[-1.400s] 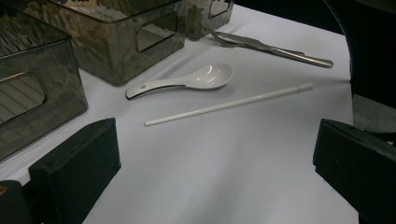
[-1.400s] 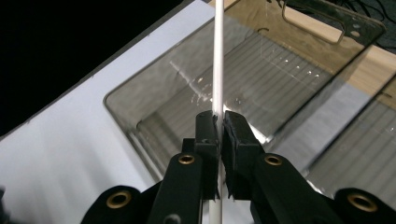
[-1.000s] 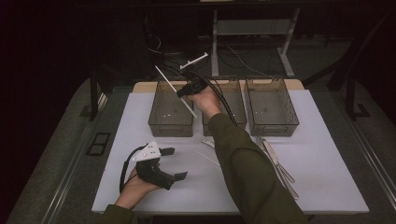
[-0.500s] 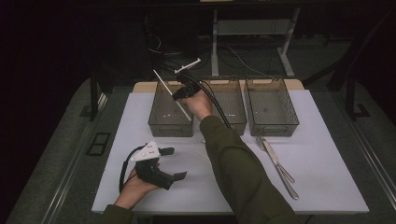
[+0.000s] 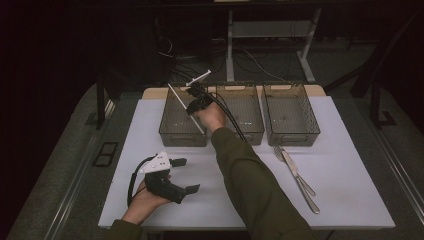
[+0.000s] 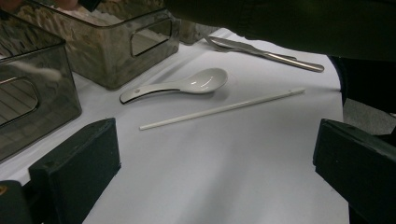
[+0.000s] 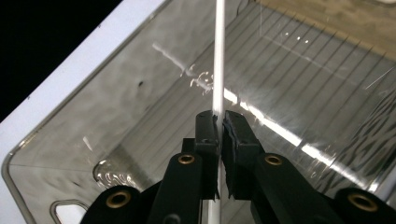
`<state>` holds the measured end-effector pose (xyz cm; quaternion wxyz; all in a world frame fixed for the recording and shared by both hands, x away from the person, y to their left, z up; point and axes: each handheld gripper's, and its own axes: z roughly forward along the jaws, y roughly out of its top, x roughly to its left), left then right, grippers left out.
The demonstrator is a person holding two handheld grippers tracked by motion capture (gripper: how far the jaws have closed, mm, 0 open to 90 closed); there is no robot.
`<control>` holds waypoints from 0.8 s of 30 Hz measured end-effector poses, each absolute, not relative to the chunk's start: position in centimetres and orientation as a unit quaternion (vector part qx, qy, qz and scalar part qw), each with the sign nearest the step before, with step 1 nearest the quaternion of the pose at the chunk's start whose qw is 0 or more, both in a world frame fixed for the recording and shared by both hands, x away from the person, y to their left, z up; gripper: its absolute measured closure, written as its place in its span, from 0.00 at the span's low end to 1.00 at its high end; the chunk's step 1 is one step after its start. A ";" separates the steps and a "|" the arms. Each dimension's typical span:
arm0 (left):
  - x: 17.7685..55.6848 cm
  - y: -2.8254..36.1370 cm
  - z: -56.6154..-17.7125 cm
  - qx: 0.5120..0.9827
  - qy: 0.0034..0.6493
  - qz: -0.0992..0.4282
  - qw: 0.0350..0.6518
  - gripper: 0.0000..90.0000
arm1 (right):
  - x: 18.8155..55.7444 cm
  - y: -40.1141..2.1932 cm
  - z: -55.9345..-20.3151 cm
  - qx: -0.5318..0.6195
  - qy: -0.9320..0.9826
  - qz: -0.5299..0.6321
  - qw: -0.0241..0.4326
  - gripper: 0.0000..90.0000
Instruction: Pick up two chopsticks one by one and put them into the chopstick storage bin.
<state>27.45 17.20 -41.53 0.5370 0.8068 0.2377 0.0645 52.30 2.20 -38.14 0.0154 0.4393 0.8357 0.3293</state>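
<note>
Comparing with a second ago, I find my right gripper [image 7: 218, 122], clamped tight on a white chopstick [image 7: 218, 56], has sunk over the left bin [image 5: 182, 131] at the tabletop's far edge, so release looks near; left gripper [image 5: 182, 175] idles wide open, empty.

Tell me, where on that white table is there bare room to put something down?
The white table is bare along its left edge beside the left bin and at the far right past the fork and knife. It's crowded mid-front: left gripper, spoon, chopstick.
</note>
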 end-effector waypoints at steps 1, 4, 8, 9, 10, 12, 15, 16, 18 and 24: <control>27.4 17.2 -41.5 0.807 0.238 0.065 0.536 0.00 | 52.3 2.2 -38.3 0.441 0.837 0.324 0.013 0.93; 27.4 17.2 -41.5 0.808 0.237 0.065 0.536 0.00 | 52.4 2.1 -38.6 0.437 0.839 0.323 0.010 0.91; 27.4 17.2 -41.5 0.807 0.239 0.066 0.536 0.00 | 52.3 2.1 -38.4 0.432 0.840 0.328 0.011 0.84; 27.4 17.2 -41.6 0.808 0.237 0.066 0.536 0.00 | 52.3 2.0 -38.3 0.428 0.840 0.332 0.011 0.83; 27.4 17.1 -41.6 0.808 0.237 0.066 0.536 0.00 | 52.2 1.9 -38.2 0.425 0.841 0.335 0.011 0.81; 27.4 17.2 -41.6 0.808 0.238 0.066 0.535 0.00 | 52.0 1.8 -38.0 0.419 0.842 0.340 0.012 0.75; 27.4 17.2 -41.6 0.808 0.240 0.067 0.535 0.00 | 51.7 1.2 -37.8 0.413 0.841 0.351 0.011 0.70; 27.4 17.2 -41.6 0.808 0.240 0.068 0.534 0.00 | 51.5 0.9 -37.7 0.408 0.840 0.358 0.009 0.67; 27.4 17.2 -41.6 0.807 0.242 0.068 0.534 0.00 | 51.2 0.3 -37.5 0.397 0.842 0.364 0.014 0.65; 27.5 17.2 -41.6 0.811 0.241 0.068 0.529 0.00 | 49.5 -1.6 -36.4 0.370 0.845 0.386 0.033 0.57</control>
